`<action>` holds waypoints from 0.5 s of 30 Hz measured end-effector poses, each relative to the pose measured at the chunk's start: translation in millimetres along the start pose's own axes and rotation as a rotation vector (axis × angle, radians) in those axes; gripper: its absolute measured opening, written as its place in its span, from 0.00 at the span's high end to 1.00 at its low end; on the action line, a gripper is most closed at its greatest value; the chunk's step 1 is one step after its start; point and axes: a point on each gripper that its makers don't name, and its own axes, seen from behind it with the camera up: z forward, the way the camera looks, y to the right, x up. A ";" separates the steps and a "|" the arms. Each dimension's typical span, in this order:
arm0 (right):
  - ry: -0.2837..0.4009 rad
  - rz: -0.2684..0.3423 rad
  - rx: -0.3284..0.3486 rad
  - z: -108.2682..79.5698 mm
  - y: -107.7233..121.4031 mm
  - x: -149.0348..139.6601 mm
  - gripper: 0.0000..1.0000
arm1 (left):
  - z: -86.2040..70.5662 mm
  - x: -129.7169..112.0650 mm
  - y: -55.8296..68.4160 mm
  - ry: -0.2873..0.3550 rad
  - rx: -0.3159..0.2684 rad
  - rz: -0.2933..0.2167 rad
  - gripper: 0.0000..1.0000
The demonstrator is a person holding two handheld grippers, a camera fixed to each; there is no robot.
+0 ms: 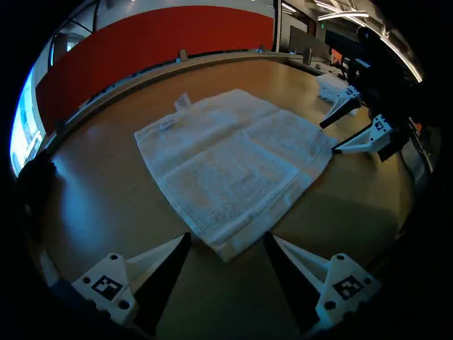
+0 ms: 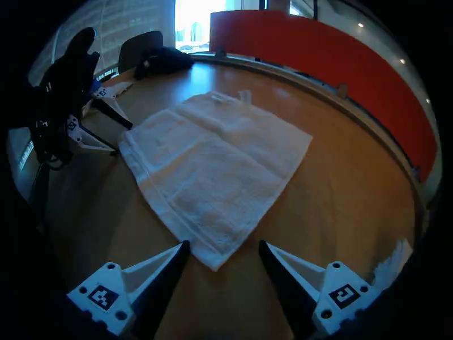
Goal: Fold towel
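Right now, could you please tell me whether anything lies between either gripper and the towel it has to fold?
Nothing visible does. The left gripper, open, straddles one corner of the towel; the right gripper, open, straddles another. Around both corners lies just the wooden table.

Both views are running dim, and the left gripper view is carrying a bluish cast. Ceiling light strips (image 1: 342, 14) are glowing top right. A window (image 2: 192, 25) is blowing out white. Fisheye is bending the table (image 1: 102, 187) edge. The towel (image 1: 238, 164) weave is reading sharp.
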 end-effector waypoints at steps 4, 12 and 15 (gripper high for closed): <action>0.001 0.005 0.014 -1.1 -2.0 -0.4 0.12 | 0.2 -0.1 -0.7 0.000 0.003 -0.009 0.05; 0.003 -0.002 0.037 -1.5 -7.7 -0.1 0.27 | 0.4 0.0 -1.0 0.001 0.016 -0.019 0.20; 0.002 -0.009 0.043 -0.6 -10.0 0.4 0.32 | 0.3 0.2 0.6 -0.002 0.017 -0.020 0.24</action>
